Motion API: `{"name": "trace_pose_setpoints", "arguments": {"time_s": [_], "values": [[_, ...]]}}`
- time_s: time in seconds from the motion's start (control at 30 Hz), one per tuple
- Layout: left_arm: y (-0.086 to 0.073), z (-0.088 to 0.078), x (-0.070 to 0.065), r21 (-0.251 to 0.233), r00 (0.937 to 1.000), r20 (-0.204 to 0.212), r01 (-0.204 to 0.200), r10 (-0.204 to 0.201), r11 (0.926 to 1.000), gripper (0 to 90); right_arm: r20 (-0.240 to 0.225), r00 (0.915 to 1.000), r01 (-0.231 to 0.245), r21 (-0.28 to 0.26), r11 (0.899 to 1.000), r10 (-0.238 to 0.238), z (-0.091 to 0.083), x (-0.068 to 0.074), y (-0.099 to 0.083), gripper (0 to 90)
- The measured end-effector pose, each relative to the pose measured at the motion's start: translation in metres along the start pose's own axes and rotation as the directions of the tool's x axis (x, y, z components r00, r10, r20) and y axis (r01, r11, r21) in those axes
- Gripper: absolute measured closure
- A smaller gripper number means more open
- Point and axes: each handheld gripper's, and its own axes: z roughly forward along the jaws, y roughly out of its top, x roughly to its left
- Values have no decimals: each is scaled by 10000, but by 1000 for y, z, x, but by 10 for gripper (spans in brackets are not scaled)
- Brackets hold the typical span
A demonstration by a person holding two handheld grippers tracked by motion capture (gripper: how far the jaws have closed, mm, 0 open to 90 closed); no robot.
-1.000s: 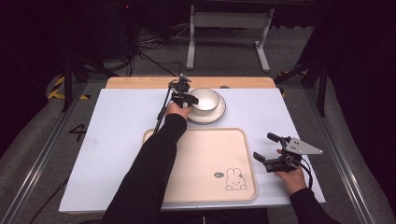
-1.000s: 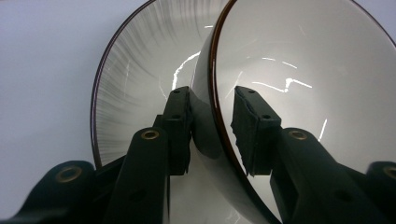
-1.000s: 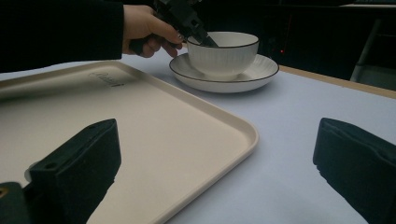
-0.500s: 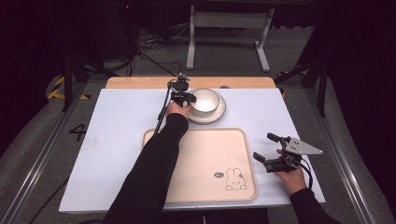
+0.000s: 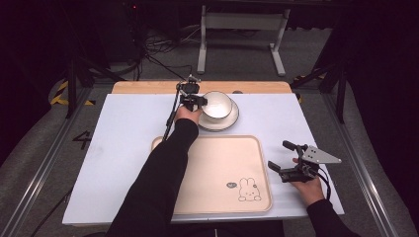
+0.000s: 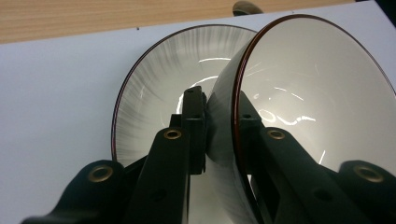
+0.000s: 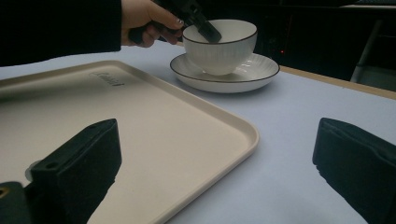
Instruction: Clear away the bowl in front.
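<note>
The left gripper (image 6: 219,130) is clamped on the rim of the bowl (image 6: 317,93), one jaw inside the wall and one outside; its jaws have just been closing onto that rim. The bowl is white with fine vertical ribs outside and a thin dark line along its rim, and its interior holds nothing. It stands on the saucer (image 6: 154,93), which carries the same ribbing and dark rim line. In the high view the left gripper (image 5: 193,100) sits at the left edge of the bowl (image 5: 217,103), and bowl and saucer (image 5: 223,122) lie at the far middle of the white table mat (image 5: 123,148), just beyond the tray (image 5: 217,168). The tray is beige, rectangular with rounded corners and a raised lip, and nothing lies in it. Its surface carries a line drawing of a rabbit (image 5: 248,189) near the right front corner, with a small dark oval mark (image 5: 232,185) beside it; a short printed word (image 7: 108,79) appears near the far edge in the right gripper view, too small to read. The right gripper (image 5: 284,160) rests on the mat just right of the tray, jaws spread wide with nothing between them. A dark numeral 4 (image 5: 82,140) is marked on the grey floor left of the table.
</note>
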Motion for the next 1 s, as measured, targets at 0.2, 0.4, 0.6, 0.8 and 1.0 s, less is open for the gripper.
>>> {"name": "trace_pose_setpoints", "arguments": {"time_s": [0.2,0.4,0.6,0.8,1.0], "values": [[3,-12,-4,-198,9997,120,-224,226,9996,798,14,10000,-1,1,10000,1,0,0,0,16],[5,-21,-7,-289,9989,317,-326,335,9991,797,15,10000,3,-4,10000,-3,0,0,0,16],[6,-28,-8,-297,9984,364,-432,442,9986,797,14,10000,0,-6,10000,0,0,0,0,16],[7,-36,-9,-345,9964,516,-658,675,9972,797,15,10000,-2,-5,10000,2,0,0,0,16],[6,-50,-10,-260,9912,627,-1149,1163,9930,799,12,10000,-14,-11,10000,14,0,0,0,16]]}}
